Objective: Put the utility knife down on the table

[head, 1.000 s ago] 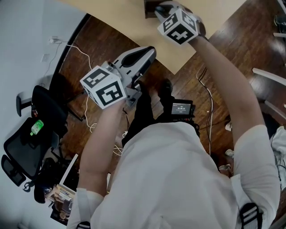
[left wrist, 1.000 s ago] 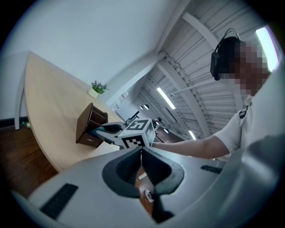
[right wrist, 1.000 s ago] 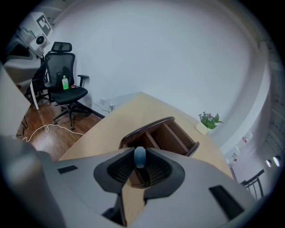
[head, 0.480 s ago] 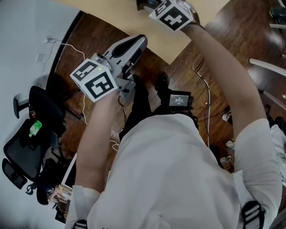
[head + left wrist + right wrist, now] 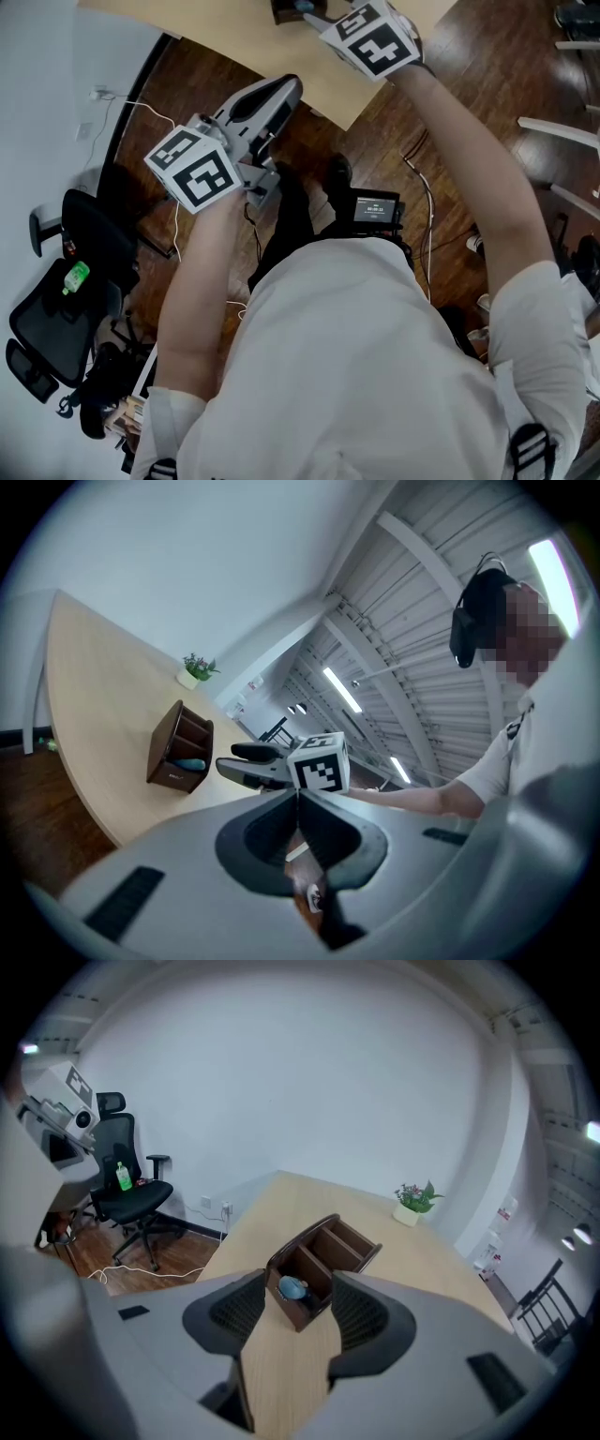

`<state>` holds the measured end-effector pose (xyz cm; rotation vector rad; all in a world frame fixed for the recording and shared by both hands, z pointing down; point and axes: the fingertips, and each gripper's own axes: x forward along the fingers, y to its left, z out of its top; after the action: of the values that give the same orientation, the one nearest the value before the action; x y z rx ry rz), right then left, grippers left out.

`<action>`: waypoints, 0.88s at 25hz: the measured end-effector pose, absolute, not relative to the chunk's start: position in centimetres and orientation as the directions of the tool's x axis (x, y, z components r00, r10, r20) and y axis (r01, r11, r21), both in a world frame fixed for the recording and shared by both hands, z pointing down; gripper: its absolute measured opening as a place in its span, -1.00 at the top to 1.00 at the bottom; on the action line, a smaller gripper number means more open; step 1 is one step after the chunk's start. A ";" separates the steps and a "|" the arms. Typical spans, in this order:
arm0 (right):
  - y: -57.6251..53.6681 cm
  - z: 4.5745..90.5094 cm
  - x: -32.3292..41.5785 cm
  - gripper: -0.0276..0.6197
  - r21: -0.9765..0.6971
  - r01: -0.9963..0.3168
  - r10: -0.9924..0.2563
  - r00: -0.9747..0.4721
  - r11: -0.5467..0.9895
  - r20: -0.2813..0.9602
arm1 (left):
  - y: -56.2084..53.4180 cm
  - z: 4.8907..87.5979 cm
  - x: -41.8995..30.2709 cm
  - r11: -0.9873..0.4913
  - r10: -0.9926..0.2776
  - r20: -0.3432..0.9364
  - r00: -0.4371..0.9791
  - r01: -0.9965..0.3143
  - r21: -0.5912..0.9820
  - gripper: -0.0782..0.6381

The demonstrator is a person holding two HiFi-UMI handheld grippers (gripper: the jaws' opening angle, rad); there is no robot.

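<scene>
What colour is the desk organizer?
The organizer is dark brown; the right gripper view shows it best.

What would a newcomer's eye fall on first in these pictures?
The right hand-held gripper, its jaws just opened wide and empty, points down at a dark wooden organizer on the pale table, with a blue object in its nearest compartment. The left hand-held gripper is shut, held off the table edge above the dark floor.

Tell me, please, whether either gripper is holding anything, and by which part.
Nothing is held. The right gripper has just been opening its jaws, with nothing between them; the left gripper has its jaws together, empty.
</scene>
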<state>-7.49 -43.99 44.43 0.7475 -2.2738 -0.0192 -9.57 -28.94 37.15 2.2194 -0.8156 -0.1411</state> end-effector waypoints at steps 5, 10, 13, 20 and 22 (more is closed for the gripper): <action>-43.1 43.2 -6.2 0.29 0.196 -0.539 -0.526 -0.570 0.819 0.632 | -28.9 36.7 -9.5 -0.517 -0.597 0.136 0.790 -0.509 0.688 0.77; -41.1 43.1 -5.1 0.29 0.160 -0.552 -0.510 -0.569 0.818 0.645 | -28.5 36.3 -9.6 -0.516 -0.610 0.124 0.783 -0.510 0.688 0.77; -40.5 43.2 -4.5 0.47 0.138 -0.569 -0.511 -0.573 0.811 0.640 | -28.7 36.4 -9.6 -0.515 -0.615 0.120 0.780 -0.512 0.687 0.77; -35.9 39.5 -3.4 0.78 0.098 -0.617 -0.537 -0.583 0.781 0.609 | -25.6 33.7 -9.7 -0.544 -0.609 0.079 0.789 -0.488 0.682 0.78; -34.5 38.8 -3.3 0.82 0.094 -0.622 -0.540 -0.582 0.777 0.608 | -24.6 33.2 -9.8 -0.552 -0.603 0.072 0.794 -0.481 0.681 0.77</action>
<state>-3.33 -34.48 38.83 0.8615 -2.3332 0.1704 -9.79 -24.62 33.18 2.2624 -0.7972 -0.2201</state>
